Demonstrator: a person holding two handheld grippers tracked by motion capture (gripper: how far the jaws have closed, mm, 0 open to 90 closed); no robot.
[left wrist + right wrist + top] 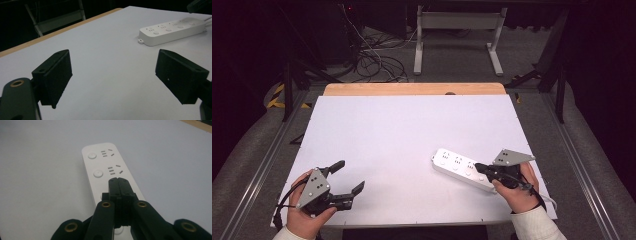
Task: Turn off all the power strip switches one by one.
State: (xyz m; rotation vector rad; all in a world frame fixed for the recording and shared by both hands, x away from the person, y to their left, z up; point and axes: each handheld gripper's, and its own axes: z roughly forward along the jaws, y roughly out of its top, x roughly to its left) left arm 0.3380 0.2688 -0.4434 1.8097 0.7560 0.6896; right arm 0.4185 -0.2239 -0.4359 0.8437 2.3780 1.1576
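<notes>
**Power strip under closed right jaws**

Power strip [458, 167], white and long, lies flat on the white surface [402, 135], toward the near right part of it, set at a slant so that its far end points left and away from the person. Its top carries a row of round buttons, each beside a group of socket slots; in the right gripper view two buttons and two socket groups [102, 165] show clearly beyond the jaw tips. A small tab sticks out from the strip's end in the left gripper view [172, 31].

The right gripper [479, 167] is over the near half of the strip, its jaws shut flat against each other with nothing between them, and their tips point along the strip's length. In the right gripper view [118, 181] the closed tips sit over the strip's top, just short of the second button; whether they touch the plastic cannot be told. The right hand [517, 192] holds the gripper from the near edge.

The left gripper [348, 176] is well apart from the strip, at the near left of the surface, jaws spread wide and empty [113, 75], held by the left hand [304, 215].

Beyond the white sheet a strip of wooden edge [412, 89] shows.
</notes>
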